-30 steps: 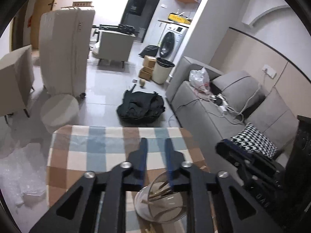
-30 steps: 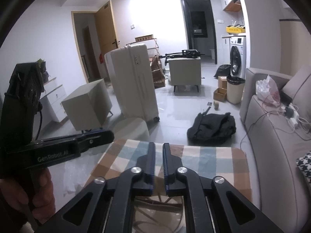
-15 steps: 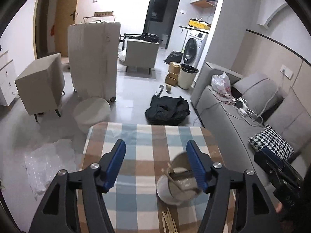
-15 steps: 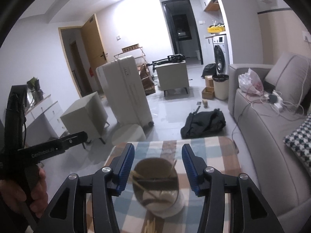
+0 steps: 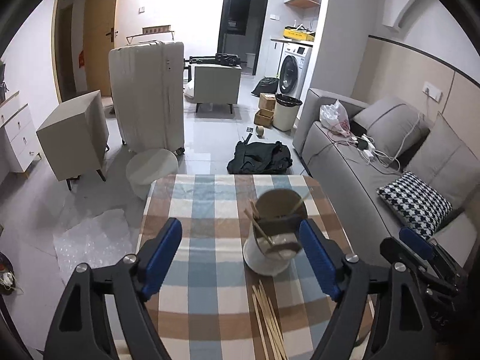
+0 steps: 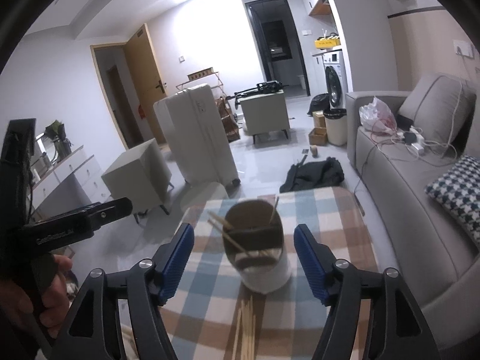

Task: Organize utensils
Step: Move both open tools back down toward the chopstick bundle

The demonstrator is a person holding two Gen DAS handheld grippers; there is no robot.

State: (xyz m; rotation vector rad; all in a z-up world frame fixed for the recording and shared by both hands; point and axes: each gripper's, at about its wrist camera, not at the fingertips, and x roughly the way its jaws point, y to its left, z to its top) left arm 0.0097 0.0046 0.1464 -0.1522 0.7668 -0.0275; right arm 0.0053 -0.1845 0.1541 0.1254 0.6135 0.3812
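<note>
A white cylindrical holder [image 5: 270, 255] with a brown inside stands on the checked tablecloth [image 5: 204, 210] and has a few wooden chopsticks in it. It also shows in the right wrist view [image 6: 264, 267]. A bundle of loose chopsticks [image 5: 268, 318] lies on the cloth just in front of it, also seen in the right wrist view [image 6: 246, 327]. My left gripper [image 5: 240, 252] is open and empty, above the table left of the holder. My right gripper [image 6: 243, 252] is open and empty, with the holder between and beyond its fingers.
A grey sofa [image 5: 375, 180] with a checked cushion [image 5: 414, 201] runs along the table's right side. A round stool [image 5: 151, 169], a suitcase [image 5: 147, 96], a black bag [image 5: 261, 157] and bubble wrap [image 5: 93, 240] are on the floor beyond and left.
Both grippers have opened from nearly shut and pulled back and up from the holder. The holder and the loose chopsticks now show in full on the cloth.
</note>
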